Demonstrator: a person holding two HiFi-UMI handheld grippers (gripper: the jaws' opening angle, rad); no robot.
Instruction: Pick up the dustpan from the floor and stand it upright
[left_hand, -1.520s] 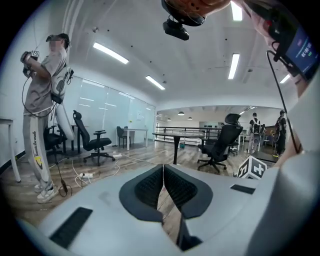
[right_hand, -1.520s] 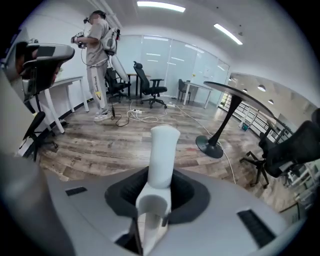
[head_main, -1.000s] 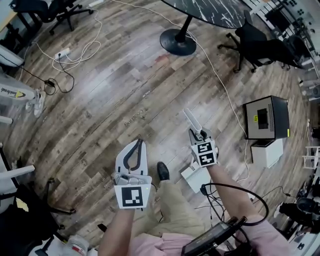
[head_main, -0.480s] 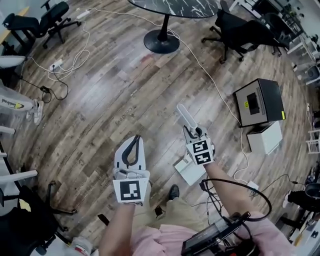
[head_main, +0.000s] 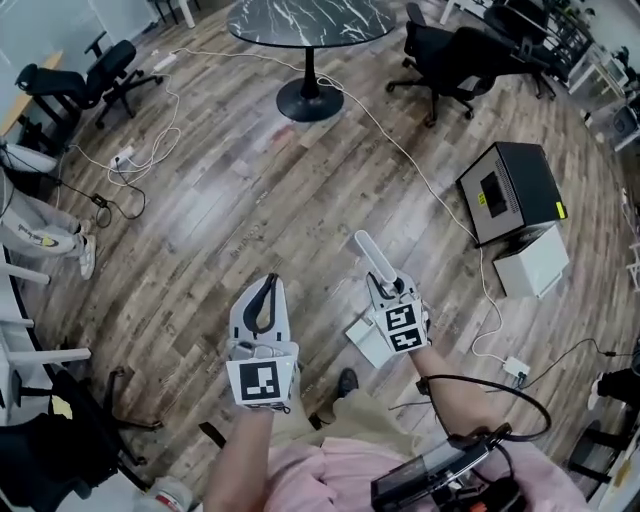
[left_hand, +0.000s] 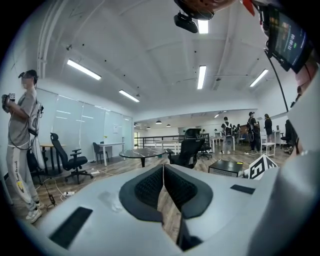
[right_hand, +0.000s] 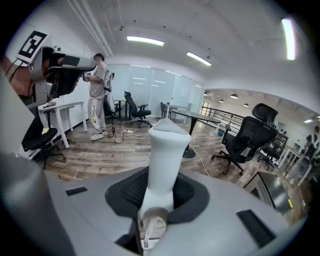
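The white dustpan is off the floor. Its long handle (head_main: 371, 254) pokes out past my right gripper (head_main: 386, 287), which is shut on it, and its pan (head_main: 369, 341) hangs below beside the marker cube. In the right gripper view the handle (right_hand: 163, 150) rises between the dark pads, tip pointing forward, with the right gripper (right_hand: 159, 189) clamped round it low down. My left gripper (head_main: 267, 283) hovers to the left of the dustpan over the wood floor; in the left gripper view the left gripper (left_hand: 163, 170) has its pads touching at the tips, shut on nothing.
Ahead stand a round black table (head_main: 305, 20) and office chairs (head_main: 450, 60). A black box (head_main: 510, 188) on a white box (head_main: 532, 262) sits at the right. Cables (head_main: 140, 150) trail over the floor at the left. A person (right_hand: 98, 97) stands at the far left.
The head view has swung so the table, black box and chairs sit lower in view. Both grippers hold their pose, the right still shut on the dustpan handle. The shoe below shifted.
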